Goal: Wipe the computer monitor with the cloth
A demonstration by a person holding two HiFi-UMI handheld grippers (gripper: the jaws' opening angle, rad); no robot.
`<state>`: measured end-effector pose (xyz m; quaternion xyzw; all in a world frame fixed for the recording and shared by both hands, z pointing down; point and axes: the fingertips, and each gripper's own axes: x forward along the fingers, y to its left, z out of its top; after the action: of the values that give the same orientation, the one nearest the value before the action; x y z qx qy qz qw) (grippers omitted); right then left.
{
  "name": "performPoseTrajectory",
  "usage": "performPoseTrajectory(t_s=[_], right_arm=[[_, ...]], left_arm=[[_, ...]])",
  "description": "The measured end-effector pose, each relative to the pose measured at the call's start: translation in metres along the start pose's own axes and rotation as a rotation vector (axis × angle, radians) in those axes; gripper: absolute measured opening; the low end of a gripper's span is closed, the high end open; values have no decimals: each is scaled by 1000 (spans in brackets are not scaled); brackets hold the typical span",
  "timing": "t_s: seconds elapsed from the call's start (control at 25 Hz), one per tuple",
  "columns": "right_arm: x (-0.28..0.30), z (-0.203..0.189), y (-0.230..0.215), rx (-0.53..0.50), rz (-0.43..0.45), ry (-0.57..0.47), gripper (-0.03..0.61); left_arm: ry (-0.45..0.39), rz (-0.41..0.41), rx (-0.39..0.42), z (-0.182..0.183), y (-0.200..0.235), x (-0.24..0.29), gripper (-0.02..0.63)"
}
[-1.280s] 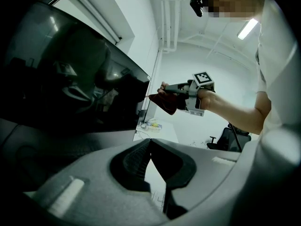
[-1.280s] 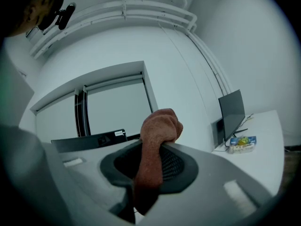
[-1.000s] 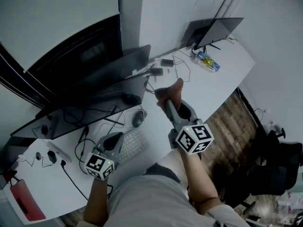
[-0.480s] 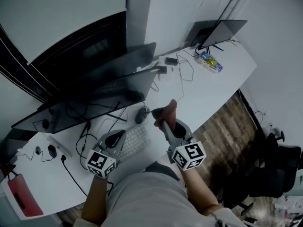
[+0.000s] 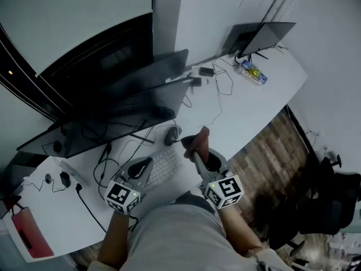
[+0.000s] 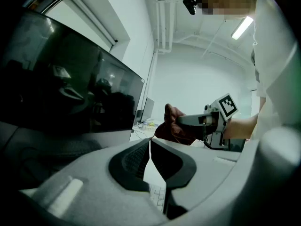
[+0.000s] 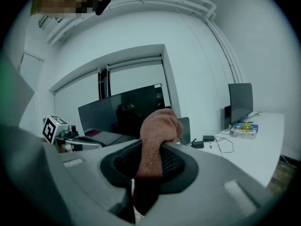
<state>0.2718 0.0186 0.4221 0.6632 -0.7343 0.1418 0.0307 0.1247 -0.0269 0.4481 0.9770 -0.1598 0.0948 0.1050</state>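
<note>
A reddish-brown cloth point(image 5: 197, 141) is pinched in my right gripper point(image 5: 193, 151), which hangs above the white desk's front edge, beside the keyboard and well short of the dark monitor point(image 5: 107, 123). In the right gripper view the cloth point(image 7: 157, 131) bulges up out of the shut right gripper point(image 7: 155, 149), with the monitor point(image 7: 124, 107) ahead. My left gripper point(image 5: 142, 164) hovers over the keyboard's left end; in its own view the left gripper point(image 6: 149, 141) has its tips meeting, with nothing between them. That view also shows the monitor point(image 6: 70, 88) to the left and the cloth point(image 6: 170, 126) to the right.
A white keyboard point(image 5: 166, 164) and a dark mouse point(image 5: 172, 134) lie in front of the monitor. Cables and adapters point(image 5: 206, 71) trail across the desk point(image 5: 265, 89). A second monitor point(image 5: 256, 35) stands at the far right end beside a colourful packet point(image 5: 252, 72). A red item point(image 5: 25, 239) lies at left.
My right gripper has drawn back from the monitor toward the desk's front edge, taking the cloth along. The left gripper has hardly shifted.
</note>
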Motion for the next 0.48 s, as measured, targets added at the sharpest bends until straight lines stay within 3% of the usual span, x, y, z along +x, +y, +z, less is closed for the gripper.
performPoseTrajectory(t_s=[0.48], right_arm=[[0,-4,16,-43,27,21,94]], left_arm=[[-23,20,9,2,0,-9,11]])
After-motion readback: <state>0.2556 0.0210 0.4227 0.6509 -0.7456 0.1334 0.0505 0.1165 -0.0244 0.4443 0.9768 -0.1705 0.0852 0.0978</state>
